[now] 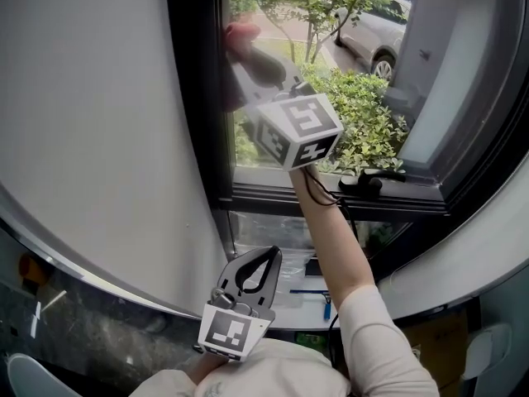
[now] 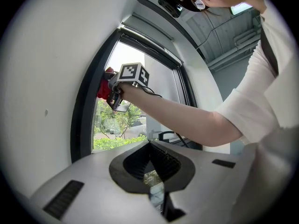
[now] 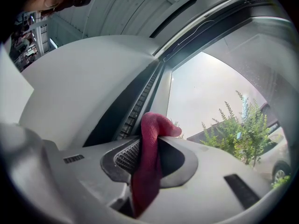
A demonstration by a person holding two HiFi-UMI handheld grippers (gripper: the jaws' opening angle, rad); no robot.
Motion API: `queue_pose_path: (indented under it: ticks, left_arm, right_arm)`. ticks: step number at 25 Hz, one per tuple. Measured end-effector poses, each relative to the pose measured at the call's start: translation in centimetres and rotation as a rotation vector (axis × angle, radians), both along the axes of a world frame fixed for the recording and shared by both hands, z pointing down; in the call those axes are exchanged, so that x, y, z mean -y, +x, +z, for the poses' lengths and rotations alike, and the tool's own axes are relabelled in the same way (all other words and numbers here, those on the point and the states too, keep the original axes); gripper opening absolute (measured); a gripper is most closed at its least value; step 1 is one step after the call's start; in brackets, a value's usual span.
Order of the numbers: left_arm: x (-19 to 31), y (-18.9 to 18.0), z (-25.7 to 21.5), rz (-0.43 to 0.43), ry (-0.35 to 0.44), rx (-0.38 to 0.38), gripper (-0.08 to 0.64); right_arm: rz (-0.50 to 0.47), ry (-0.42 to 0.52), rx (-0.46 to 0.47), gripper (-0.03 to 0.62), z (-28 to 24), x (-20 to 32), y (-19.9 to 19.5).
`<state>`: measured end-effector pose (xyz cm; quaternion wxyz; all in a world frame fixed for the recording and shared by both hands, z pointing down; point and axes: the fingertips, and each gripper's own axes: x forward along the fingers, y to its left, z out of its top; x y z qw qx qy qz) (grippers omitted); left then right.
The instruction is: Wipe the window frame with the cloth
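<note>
At left edge of window frame (image 1: 198, 98), right gripper (image 3: 152, 141) fingers clenched on red cloth (image 3: 145, 171), left gripper (image 2: 150, 146) fingers closed empty

Two tools (image 1: 263, 265) (image 1: 248, 56), one cloth (image 1: 241, 33), one window frame (image 1: 198, 98)

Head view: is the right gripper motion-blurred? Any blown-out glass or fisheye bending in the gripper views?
Head view: yes, the right gripper and cloth are smeared, bushes outside sharp. Right gripper view: the window pane is blown out white; the cloth in its jaws is sharp. Left gripper view: heavy fisheye bows the window frame; black vignette at the corners.
</note>
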<state>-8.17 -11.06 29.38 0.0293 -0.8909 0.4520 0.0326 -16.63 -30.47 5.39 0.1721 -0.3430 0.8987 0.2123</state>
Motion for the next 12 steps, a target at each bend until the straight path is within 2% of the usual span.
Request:
queue_pose_path:
  ticks: [12]
  left_arm:
    - [0.2, 0.3, 0.5, 0.018, -0.009, -0.003, 0.009]
  right_arm:
    - [-0.006, -0.031, 0.004, 0.097, 2.2, 0.2, 0.0]
